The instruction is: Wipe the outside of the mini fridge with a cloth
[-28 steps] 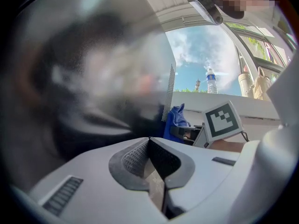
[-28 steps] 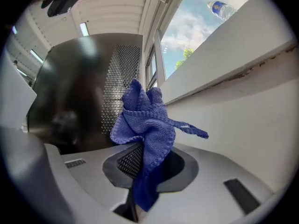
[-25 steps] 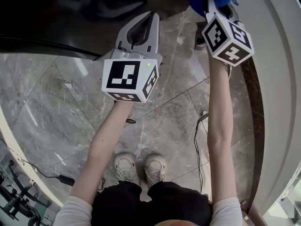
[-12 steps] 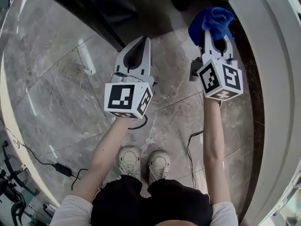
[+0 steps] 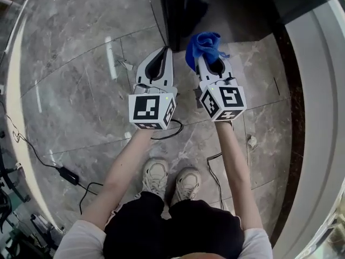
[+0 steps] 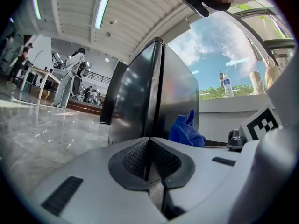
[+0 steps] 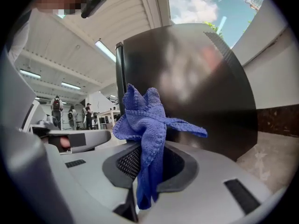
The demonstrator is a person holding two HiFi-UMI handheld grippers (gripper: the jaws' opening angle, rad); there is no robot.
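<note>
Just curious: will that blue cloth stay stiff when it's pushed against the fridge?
Probably floppy: the blue cloth bunches in soft folds at the right claw. Likely light, since a pinch holds it up. Its knitted weave should drag rather than slip on the mini fridge.

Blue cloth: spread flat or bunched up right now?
Bunched up. The blue cloth is pinched between the right gripper's shut jaws, its loose corners sticking out in crumpled folds.

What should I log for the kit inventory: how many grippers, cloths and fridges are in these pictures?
grippers: 2 (left gripper, right gripper)
blue cloth: 1
mini fridge: 1
Total: 4
</note>
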